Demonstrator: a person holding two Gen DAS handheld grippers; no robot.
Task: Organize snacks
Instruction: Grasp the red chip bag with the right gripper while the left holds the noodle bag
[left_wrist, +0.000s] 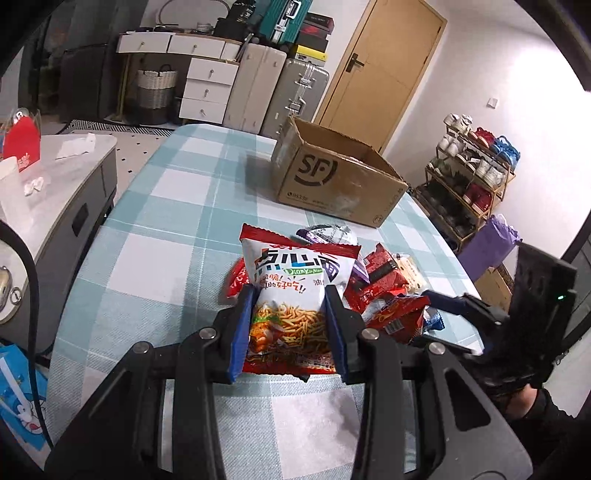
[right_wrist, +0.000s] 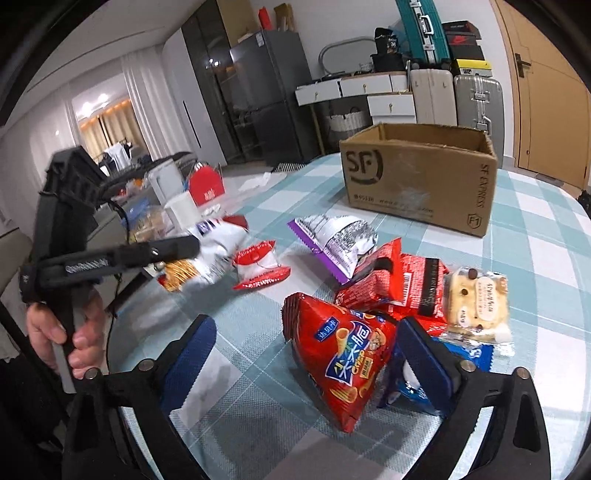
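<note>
- The left gripper (left_wrist: 290, 321) pinches a white-and-red noodle-snack bag (left_wrist: 295, 291): its blue pads (left_wrist: 242, 332) press both sides of the bag's lower half, and the bag stands above the checked tablecloth (left_wrist: 177, 229). From the right wrist view this same gripper (right_wrist: 195, 245) sits at the left, with the person's hand (right_wrist: 64, 332) wrapped round its grip and the bag (right_wrist: 207, 254) blurred at its tip.
- Just right of that bag lies a small red-and-white packet (right_wrist: 260, 267), flat on the cloth.
- Further right, a silver packet with a purple edge (right_wrist: 334, 240) rests against a red block-patterned pack (right_wrist: 391, 284).
- At the near middle, the right gripper (right_wrist: 303, 354) is spread wide around a red triangular snack bag (right_wrist: 343, 354); its left finger stands apart from the bag, while its right finger (right_wrist: 424, 354) is just beside the bag and lies over a blue wrapper (right_wrist: 476, 356). Whether that finger touches the bag is unclear.
- To the right of the red packs sits a clear-wrapped pale cake (right_wrist: 476, 302).
- At the far side of the table, an open SF cardboard box (right_wrist: 424, 177) stands upright, well apart from the snack pile.
</note>
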